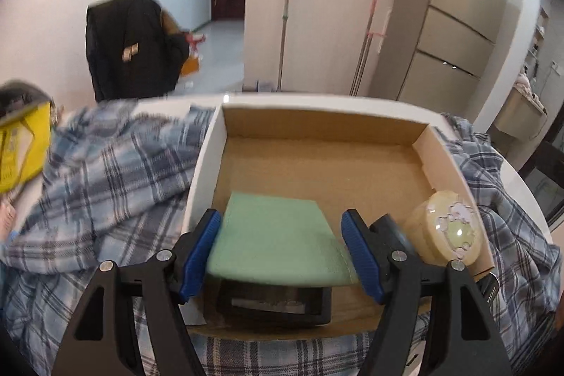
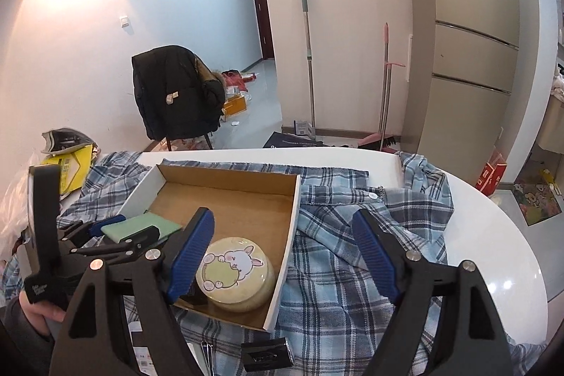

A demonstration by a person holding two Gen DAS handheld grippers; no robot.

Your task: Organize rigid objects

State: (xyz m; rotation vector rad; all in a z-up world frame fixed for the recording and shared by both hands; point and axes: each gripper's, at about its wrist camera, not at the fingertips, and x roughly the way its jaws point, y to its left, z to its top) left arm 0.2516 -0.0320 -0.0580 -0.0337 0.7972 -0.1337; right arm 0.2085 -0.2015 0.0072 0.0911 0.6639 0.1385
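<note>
A shallow cardboard box (image 2: 225, 196), white outside and brown inside, sits open on a blue plaid shirt (image 2: 352, 270) spread over a white table (image 2: 486, 224). In the left wrist view, the left gripper (image 1: 282, 249) reaches into the near end of the box, its blue-padded fingers (image 1: 199, 250) on either side of a flat pale green case (image 1: 278, 238). The left pad lies against the case's edge, but whether the right pad touches cannot be told, so it is unclear if the case is pinched or merely lies between the spread jaws. The case is a plain rectangle with a matte, soft-looking surface, and it rests tilted on top of a black rectangular object (image 1: 278, 303) at the box's near edge. To the right of the gripper, in the near right corner of the box, lies a round cream-yellow tin (image 1: 446, 228), slightly tipped toward the box wall. In the right wrist view, the right gripper (image 2: 285, 252) hangs above the box's near right corner with its jaws spread wide and nothing between the pads. The tin (image 2: 234, 272) lies below it, just beside its left finger, and its lid shows a cartoon white rabbit with pink ears around a pale green circle. A small black clip-like object (image 2: 266, 355) lies on the shirt outside the box, near the bottom of the view.
</note>
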